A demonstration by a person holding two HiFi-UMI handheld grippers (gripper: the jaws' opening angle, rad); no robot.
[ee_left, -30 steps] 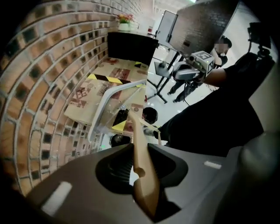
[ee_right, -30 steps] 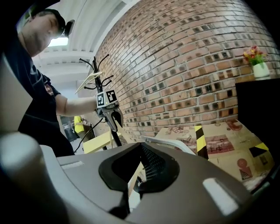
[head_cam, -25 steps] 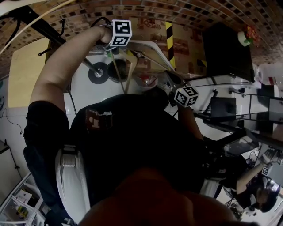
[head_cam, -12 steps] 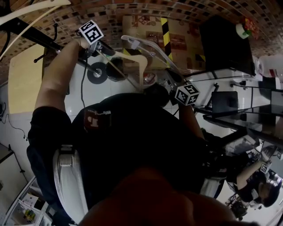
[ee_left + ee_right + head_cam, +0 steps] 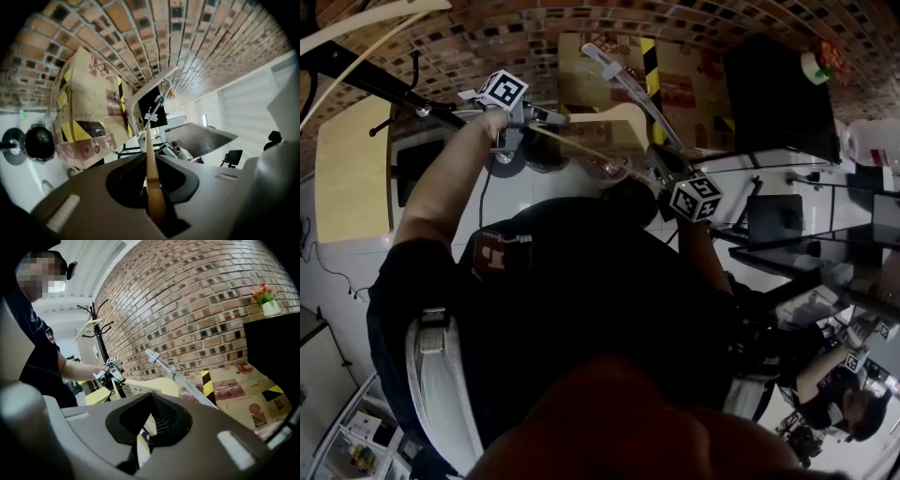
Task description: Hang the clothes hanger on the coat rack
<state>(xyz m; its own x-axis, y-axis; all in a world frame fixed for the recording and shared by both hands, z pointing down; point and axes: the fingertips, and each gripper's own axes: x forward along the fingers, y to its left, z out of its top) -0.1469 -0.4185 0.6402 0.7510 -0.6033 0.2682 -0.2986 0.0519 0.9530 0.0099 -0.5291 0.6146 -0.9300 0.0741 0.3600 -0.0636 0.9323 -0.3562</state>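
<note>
A wooden clothes hanger (image 5: 602, 116) with a grey clip bar (image 5: 623, 82) stretches between my two grippers in front of my chest. My left gripper (image 5: 546, 117) is shut on its left end; in the left gripper view the wood (image 5: 153, 185) runs edge-on between the jaws. My right gripper (image 5: 652, 169) is shut on the other end, where pale wood (image 5: 142, 445) shows deep in the jaws. The black coat rack (image 5: 391, 82) slants from upper left to its round base (image 5: 506, 156), just left of my left gripper. In the right gripper view the rack (image 5: 100, 350) stands behind the left gripper (image 5: 110, 372).
A second wooden hanger (image 5: 370, 19) hangs at the rack's top. A taped cardboard box (image 5: 680, 89) lies by the brick wall, with a black cabinet (image 5: 778, 98) and a flower pot (image 5: 817, 81) to the right. A yellow board (image 5: 352, 159) sits left. Another person (image 5: 848, 412) is at lower right.
My left hand has rolled and swung left then down a little. The hanger has turned from steep to lying across, its clip bar swinging up to the right. The right gripper has stayed put.
</note>
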